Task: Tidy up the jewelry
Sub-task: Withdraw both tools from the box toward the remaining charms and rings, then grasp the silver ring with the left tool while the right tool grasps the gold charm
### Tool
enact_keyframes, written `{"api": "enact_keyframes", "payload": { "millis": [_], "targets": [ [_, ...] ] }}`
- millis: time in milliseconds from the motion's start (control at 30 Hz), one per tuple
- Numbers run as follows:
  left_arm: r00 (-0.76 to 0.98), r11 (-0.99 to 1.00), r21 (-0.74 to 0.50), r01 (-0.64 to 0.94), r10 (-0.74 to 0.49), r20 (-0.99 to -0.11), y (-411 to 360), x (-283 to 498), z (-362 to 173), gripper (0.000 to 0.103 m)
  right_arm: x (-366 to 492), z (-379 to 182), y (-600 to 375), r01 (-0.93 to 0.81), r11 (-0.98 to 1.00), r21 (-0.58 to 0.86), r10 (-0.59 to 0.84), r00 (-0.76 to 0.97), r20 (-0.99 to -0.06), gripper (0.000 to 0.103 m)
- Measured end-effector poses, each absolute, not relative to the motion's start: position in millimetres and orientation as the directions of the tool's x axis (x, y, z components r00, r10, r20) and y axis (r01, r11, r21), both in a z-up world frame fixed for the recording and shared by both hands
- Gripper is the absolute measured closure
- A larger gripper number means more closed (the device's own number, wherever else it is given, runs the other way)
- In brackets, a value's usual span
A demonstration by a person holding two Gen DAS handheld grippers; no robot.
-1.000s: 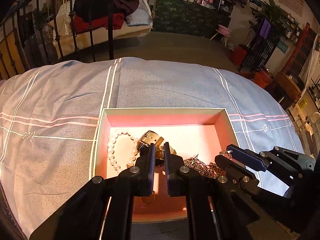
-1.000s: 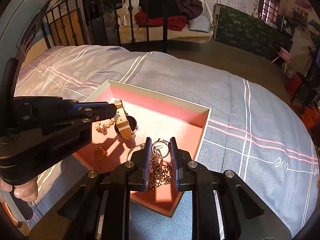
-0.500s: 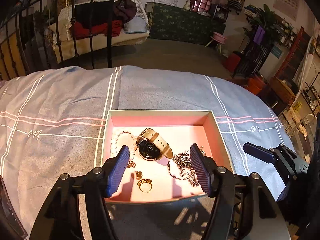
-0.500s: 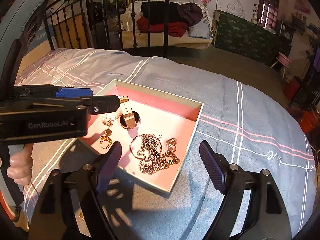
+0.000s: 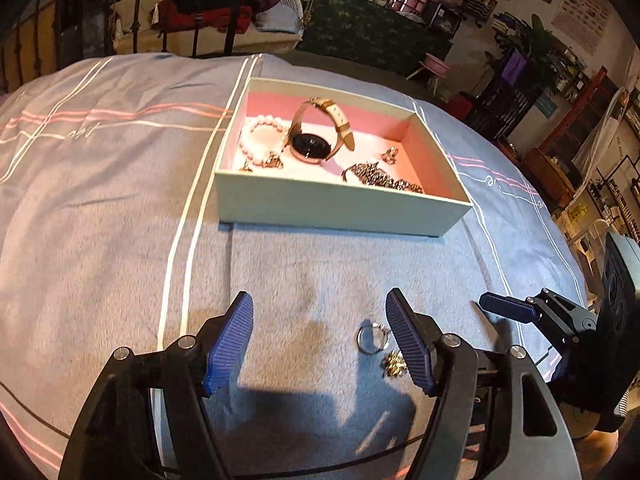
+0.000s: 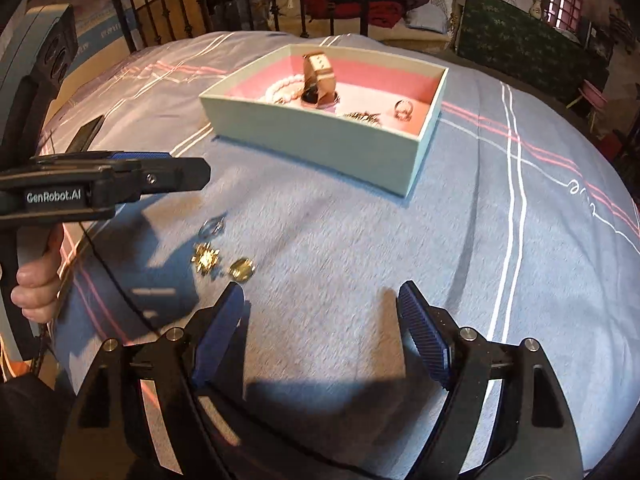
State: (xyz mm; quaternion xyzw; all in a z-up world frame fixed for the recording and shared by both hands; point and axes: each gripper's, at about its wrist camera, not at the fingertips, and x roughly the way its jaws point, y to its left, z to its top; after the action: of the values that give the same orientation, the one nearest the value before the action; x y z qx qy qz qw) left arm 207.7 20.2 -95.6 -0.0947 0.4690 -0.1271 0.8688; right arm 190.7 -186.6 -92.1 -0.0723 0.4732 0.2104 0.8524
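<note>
Now: left tongs agape, empty | right tongs agape, empty

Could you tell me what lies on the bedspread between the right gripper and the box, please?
In the right wrist view, only bare bedspread lies between the open right gripper and the box; the loose jewelry lies off to the left.
</note>
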Motion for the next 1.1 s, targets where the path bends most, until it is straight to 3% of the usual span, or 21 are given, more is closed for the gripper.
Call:
{"api": "enact_keyframes", "payload": {
  "millis": [100, 467, 633, 733, 967, 1033, 1100],
  "targets": [
    [0.517, 0.957, -0.261, 0.123, -0.287, -0.806, 25.1, 203.2, -105.3, 0.037, 180.8, -95.2, -176.4, -0.458, 0.888, 0.037, 0.275, 0.466, -0.841, 0.025],
    [0.502, 0.941, -0.251, 0.226, -0.333, -0.798, 3.6, 195.3, -103.1, 0.037, 199.5, -92.0, -151.1, -0.524, 0.850, 0.058, 0.328, 0.439, -0.837, 0.051],
    [0.499, 0.941, -0.216, 0.259, -0.322, -0.805, -7.4, 200.0, -106.7, 0.037, 194.8, -90.5, -148.9, -0.540, 0.838, 0.077, 0.353, 0.431, -0.831, 0.076],
    [0.500, 0.943, -0.203, 0.263, -0.314, -0.807, -9.5, 203.0, -107.1, 0.037, 193.9, -90.6, -150.2, -0.536, 0.840, 0.091, 0.363, 0.429, -0.827, 0.085],
    [0.502, 0.946, -0.186, 0.267, -0.301, -0.811, -12.4, 204.3, -107.4, 0.037, 190.9, -90.4, -150.5, -0.537, 0.838, 0.094, 0.369, 0.431, -0.823, 0.088],
    [0.509, 0.947, -0.163, 0.276, -0.289, -0.811, -16.4, 203.5, -107.2, 0.041, 190.2, -89.7, -151.1, -0.535, 0.839, 0.099, 0.373, 0.432, -0.821, 0.088],
    [0.518, 0.948, -0.141, 0.284, -0.275, -0.810, -19.3, 203.0, -106.4, 0.054, 187.6, -88.4, -152.5, -0.531, 0.841, 0.105, 0.375, 0.433, -0.819, 0.088]
  ]
}}
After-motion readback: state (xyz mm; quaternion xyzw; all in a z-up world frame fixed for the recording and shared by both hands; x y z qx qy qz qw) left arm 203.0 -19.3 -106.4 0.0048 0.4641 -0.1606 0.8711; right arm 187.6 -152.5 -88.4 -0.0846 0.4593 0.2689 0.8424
